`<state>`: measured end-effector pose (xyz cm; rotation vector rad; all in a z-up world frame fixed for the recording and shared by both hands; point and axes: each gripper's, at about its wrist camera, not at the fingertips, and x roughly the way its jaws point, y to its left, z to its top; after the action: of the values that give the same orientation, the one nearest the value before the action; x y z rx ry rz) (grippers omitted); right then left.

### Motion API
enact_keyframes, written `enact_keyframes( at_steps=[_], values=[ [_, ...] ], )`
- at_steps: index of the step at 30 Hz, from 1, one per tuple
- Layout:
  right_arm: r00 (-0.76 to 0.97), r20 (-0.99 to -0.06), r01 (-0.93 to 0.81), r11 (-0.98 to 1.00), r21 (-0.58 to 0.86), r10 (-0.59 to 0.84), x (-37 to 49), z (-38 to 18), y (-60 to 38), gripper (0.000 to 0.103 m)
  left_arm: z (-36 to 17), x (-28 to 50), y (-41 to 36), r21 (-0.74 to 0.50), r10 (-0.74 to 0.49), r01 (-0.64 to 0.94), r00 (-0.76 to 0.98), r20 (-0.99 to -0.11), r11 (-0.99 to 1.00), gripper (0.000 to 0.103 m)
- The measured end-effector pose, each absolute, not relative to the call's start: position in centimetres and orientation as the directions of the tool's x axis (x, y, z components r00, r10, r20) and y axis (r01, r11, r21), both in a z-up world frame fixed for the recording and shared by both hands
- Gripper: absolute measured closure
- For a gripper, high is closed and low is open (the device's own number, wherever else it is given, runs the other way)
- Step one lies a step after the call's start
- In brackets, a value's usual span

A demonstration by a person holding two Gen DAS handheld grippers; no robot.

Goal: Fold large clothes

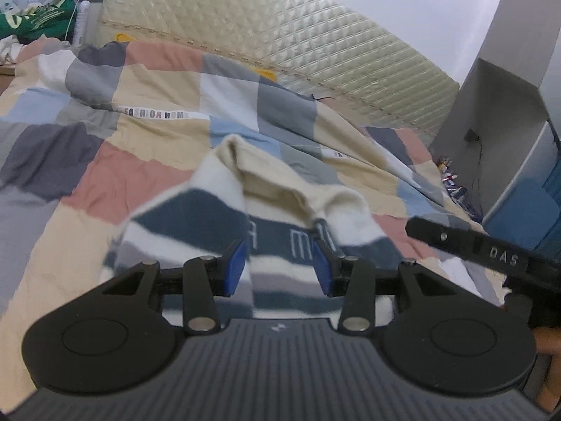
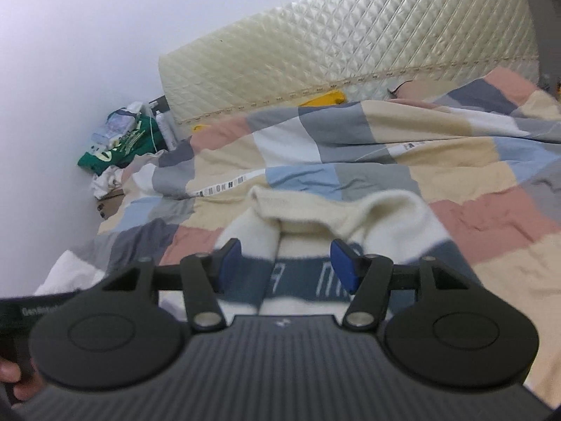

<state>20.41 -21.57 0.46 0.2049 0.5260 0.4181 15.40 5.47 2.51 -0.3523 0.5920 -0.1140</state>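
Your striped sweater [image 1: 245, 217] is motion-blurred, its lettering unreadable, its lower part hidden behind both gripper bodies; the clothes heap [image 2: 122, 140] stays too small to sort

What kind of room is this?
Most likely a bedroom: a patchwork quilt covers a bed, a quilted mattress leans on the wall, and a striped sweater lies on top.

"FASHION HOME" on quilt [image 1: 154, 114]

Home bedroom: bed covered by patchwork duvet [image 1: 147, 147], quilted mattress [image 1: 280, 35] leaned against wall, clothes heaped [image 2: 119, 144] in corner.
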Motion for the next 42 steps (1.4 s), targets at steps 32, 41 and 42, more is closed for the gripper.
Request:
enact_keyframes(
  at_steps=[32,41,42],
  values=[
    [0.775,-0.599,-0.01,0.951,0.309,0.203,13.3,-8.0,-31.5,0.025,-7.2,12.1,-2.7,-0.048,-0.036,0.0,0.675,-0.737,0.999,0.045],
    [0.697,-0.692,0.034,0.955,0.295,0.188,14.0,-11.0,-31.7,0.027,-11.0,12.8,-4.2,0.176,0.142,-0.007,0.625,-0.768,0.984,0.045],
    [0.688,-0.701,0.027,0.959,0.282,0.187,14.0,-11.4,-31.6,0.03,-11.2,12.8,-4.3,0.196,0.157,-0.007,0.626,-0.764,0.981,0.045]
  ],
)
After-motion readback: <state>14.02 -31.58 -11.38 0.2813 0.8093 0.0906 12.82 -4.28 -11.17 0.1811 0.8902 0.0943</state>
